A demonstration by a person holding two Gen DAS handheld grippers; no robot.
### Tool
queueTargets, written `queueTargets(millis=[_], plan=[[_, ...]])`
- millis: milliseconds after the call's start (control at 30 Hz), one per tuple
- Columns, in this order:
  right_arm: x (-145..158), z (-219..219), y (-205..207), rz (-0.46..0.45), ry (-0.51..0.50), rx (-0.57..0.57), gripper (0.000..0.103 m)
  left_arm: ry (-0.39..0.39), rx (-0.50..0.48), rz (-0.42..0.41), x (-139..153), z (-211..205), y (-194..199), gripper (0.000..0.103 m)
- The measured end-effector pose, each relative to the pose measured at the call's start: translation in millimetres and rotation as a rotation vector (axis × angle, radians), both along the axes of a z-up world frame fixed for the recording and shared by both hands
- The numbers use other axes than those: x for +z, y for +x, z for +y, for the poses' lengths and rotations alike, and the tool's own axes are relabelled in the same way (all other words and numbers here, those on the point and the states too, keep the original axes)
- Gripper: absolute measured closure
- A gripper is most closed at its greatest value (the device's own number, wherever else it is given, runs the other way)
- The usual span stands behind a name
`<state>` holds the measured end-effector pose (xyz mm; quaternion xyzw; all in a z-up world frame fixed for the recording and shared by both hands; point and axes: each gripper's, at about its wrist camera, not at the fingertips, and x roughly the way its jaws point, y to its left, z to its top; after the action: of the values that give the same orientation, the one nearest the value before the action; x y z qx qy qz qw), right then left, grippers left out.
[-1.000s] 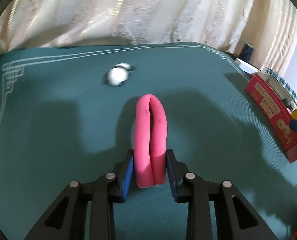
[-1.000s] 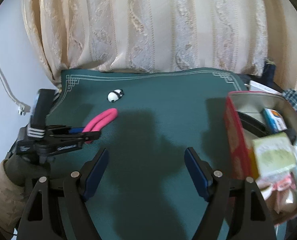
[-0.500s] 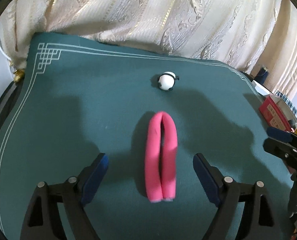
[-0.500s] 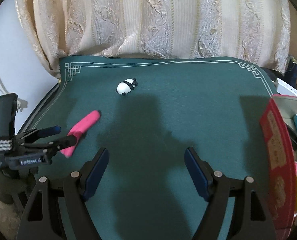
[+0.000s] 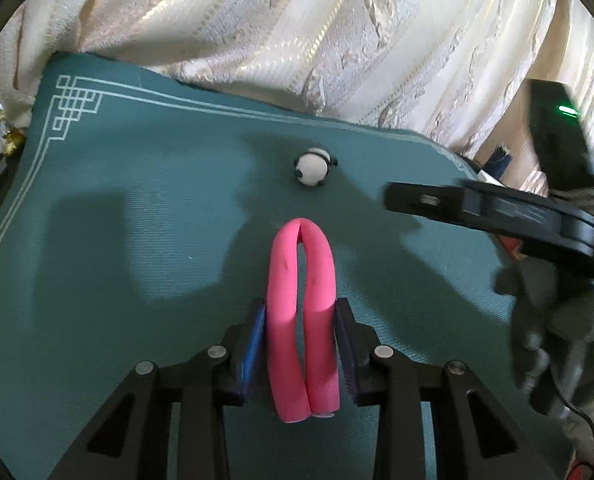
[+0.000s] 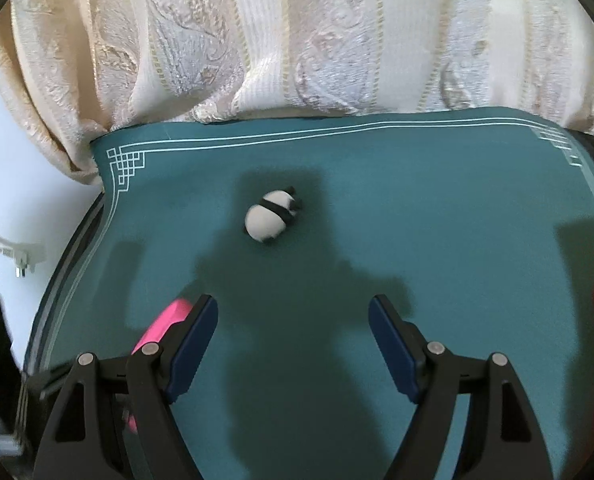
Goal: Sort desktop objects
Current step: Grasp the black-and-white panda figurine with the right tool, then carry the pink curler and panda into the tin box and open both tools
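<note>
Left wrist cam: low and close over the counter (image 5: 137,208), looking along its own claw (image 5: 299,334) toward the curtain (image 5: 297,40) at the back edge. The right claw (image 5: 429,200) enters its frame from the right.

Right wrist cam: sits higher, tilted down, also facing the curtain (image 6: 297,40), with its claw (image 6: 293,344) at bottom centre.

Shared: green counter mat (image 6: 417,208), the panda figure (image 5: 313,166) (image 6: 271,218), the pink foam loop (image 5: 301,300) (image 6: 165,324), curtain backdrop.
</note>
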<state>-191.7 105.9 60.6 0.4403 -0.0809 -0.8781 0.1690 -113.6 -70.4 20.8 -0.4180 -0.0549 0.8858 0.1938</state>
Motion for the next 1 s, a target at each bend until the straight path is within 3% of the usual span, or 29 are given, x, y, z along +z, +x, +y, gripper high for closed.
queueTargets(millis=[400,467,500,600,733,1000], plan=[[-16.3,-31.8,-79.5,-0.051,-0.003,-0.06,0.022,0.041,0.057,-0.01,-0.9,-18.5,-5.6,0.068],[-21.9,-37.0,-84.0,-0.059,0.026,-0.055,0.028,0.043,0.066,-0.013,-2.1,-21.0,-6.8,0.068],[-24.8,-39.3,-86.0,-0.067,0.043,-0.052,0.036,0.043,0.068,-0.014,-2.3,-21.2,-6.9,0.068],[-26.3,-47.0,-84.8,-0.038,0.086,-0.014,0.052,0.039,0.066,-0.015,-2.7,-20.0,-6.7,0.068],[-25.8,-47.2,-70.1,-0.011,0.129,0.004,0.052,0.041,0.072,-0.011,-0.5,-21.9,-6.5,0.068],[-27.9,-21.8,-32.5,-0.01,0.108,0.006,0.052,0.028,0.07,0.001,0.6,-20.1,-5.3,0.068]])
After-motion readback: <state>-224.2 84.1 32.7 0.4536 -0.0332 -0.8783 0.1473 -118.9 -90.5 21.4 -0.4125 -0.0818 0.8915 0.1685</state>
